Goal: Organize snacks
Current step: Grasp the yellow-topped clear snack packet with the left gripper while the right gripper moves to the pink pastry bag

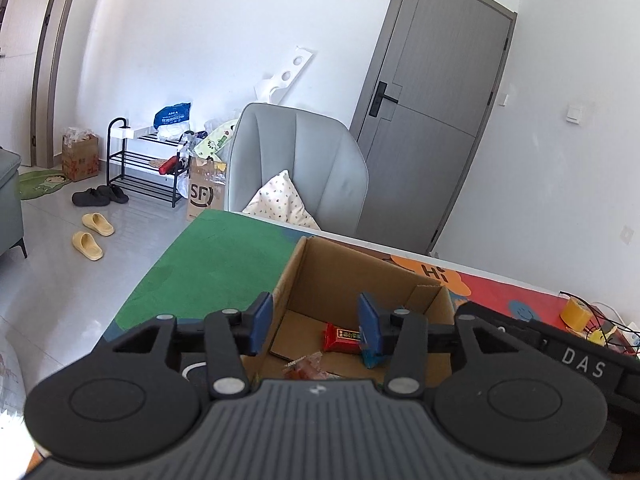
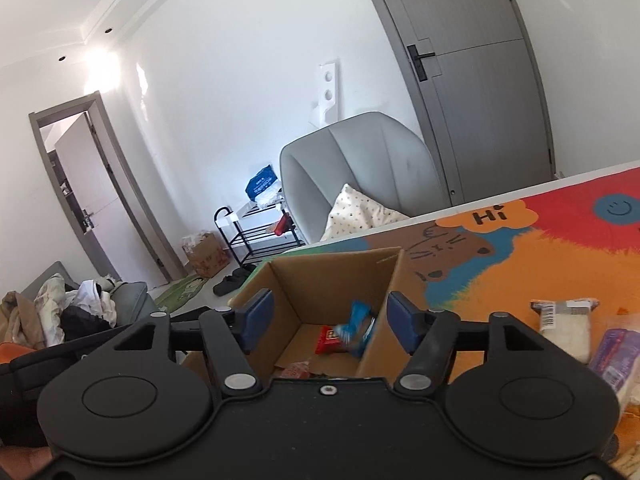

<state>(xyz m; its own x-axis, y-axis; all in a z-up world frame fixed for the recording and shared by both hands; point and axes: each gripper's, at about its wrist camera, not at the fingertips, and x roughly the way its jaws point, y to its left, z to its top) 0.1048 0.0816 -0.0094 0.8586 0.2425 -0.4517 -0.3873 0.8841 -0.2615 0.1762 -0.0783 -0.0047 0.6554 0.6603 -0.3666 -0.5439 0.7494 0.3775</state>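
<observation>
Both claws sit over the cardboard box point(image 2: 332, 280), spread wide, nothing between the pads. Your right claw point(image 2: 331, 322) frames the box interior; a blue packet point(image 2: 358, 326) shows blurred inside it, apparently dropping or just landed against the right wall. Beside it lies a red packet point(image 2: 329, 340), and a pale crinkly wrapper point(image 2: 294, 369) sits nearer the front edge.

Your left claw point(image 1: 316, 322) hovers above the same box point(image 1: 344, 276), also empty, with the red packet point(image 1: 342, 336) visible between its fingers.

Remaining snacks lie on the worktop point(image 2: 520, 264) to the right of the box: a white packet with a barcode point(image 2: 564, 326) and a purple packet point(image 2: 614, 354), touching or nearly so.

Judgement: the drop looks finished, so the next pick comes from that right-hand pile. Lift your right claw clear of the box wall before swinging right, or you may drag the light box. Take the white packet first; it lies nearest. Pinch across its short side, claw low and level. Keep the left claw near the box rim to steady it.
</observation>
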